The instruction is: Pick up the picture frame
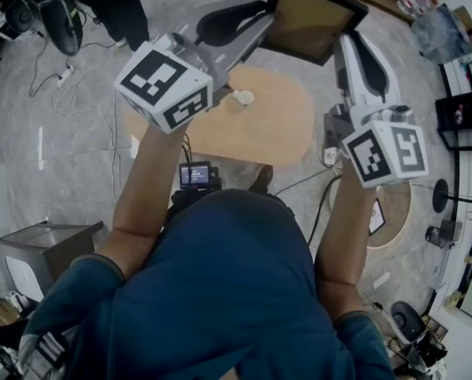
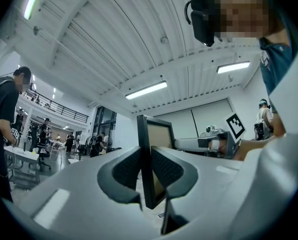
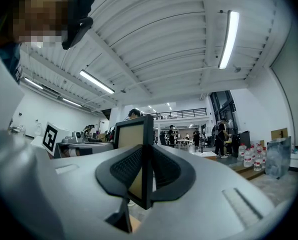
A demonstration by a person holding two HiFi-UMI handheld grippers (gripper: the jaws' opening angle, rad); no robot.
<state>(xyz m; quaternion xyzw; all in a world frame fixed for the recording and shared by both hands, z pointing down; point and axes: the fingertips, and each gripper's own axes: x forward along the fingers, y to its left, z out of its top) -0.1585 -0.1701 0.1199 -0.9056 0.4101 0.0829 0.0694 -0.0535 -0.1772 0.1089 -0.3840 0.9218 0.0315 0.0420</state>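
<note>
The black-rimmed rectangular picture frame with a tan panel (image 1: 307, 18) is off the table, held in the air above the far edge of the light wooden oval table (image 1: 275, 129). The left gripper (image 1: 261, 24) is clamped on the frame's left edge, its dark ribbed pads pressed on either face. The right gripper (image 1: 345, 39) pinches the opposite edge the same way. A small white round object (image 1: 244, 97) sits near the table's far edge, below the frame. Judging from this, the lift looks essentially made. To do it well, both grippers should travel together at matched height, neither twisting nor pulling apart, so that the thin rim does not slip.
</note>
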